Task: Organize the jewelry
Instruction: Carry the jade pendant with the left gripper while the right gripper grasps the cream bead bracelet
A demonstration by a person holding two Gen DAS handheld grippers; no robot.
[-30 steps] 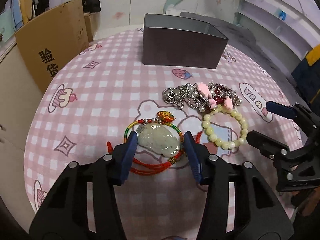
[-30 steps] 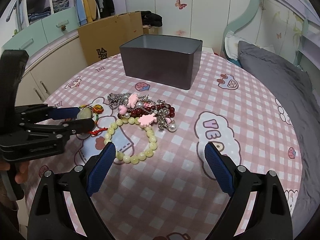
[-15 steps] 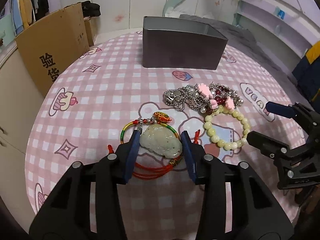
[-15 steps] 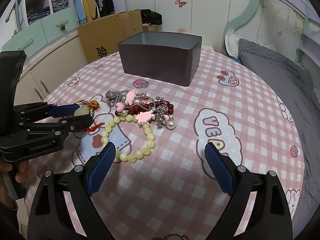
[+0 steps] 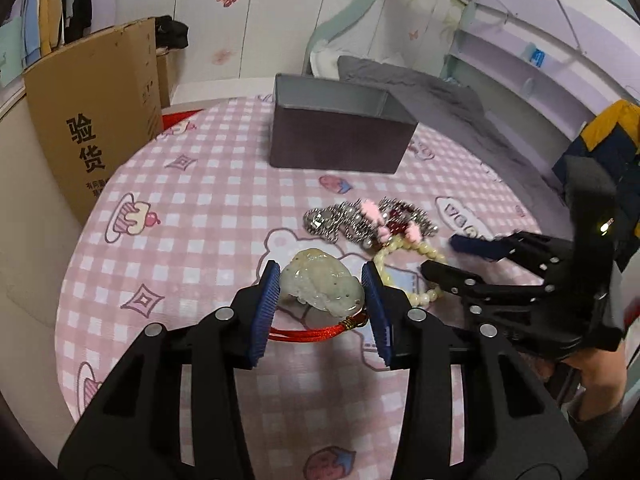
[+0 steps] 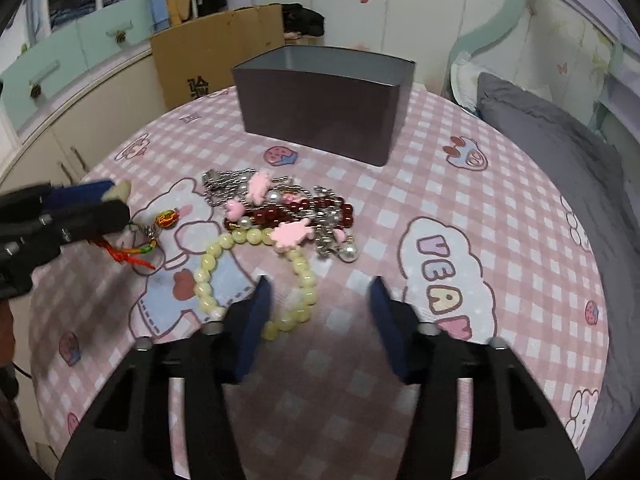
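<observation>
Here, pink checked tablecloth (image 6: 460,184); grey bedding (image 6: 560,136) beside.

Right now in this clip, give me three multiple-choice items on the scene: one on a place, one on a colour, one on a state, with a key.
1. Where is the jade pendant?
A. inside the dark box
B. between the fingers of the left hand-held gripper
C. under the yellow bead bracelet

2. What colour is the cord hanging from the pendant?
A. red
B. blue
C. white

3. How does the right hand-held gripper stand?
A. shut on the silver chain
B. shut on the pink charm
C. open, holding nothing

Key: 1 B, both blue pads press the pendant's sides. 2 A, a red cord loops below it. 3 C, its fingers stand apart over the yellow bead bracelet with only bracelet and tablecloth between them. The dark box sits behind the pile.
</observation>
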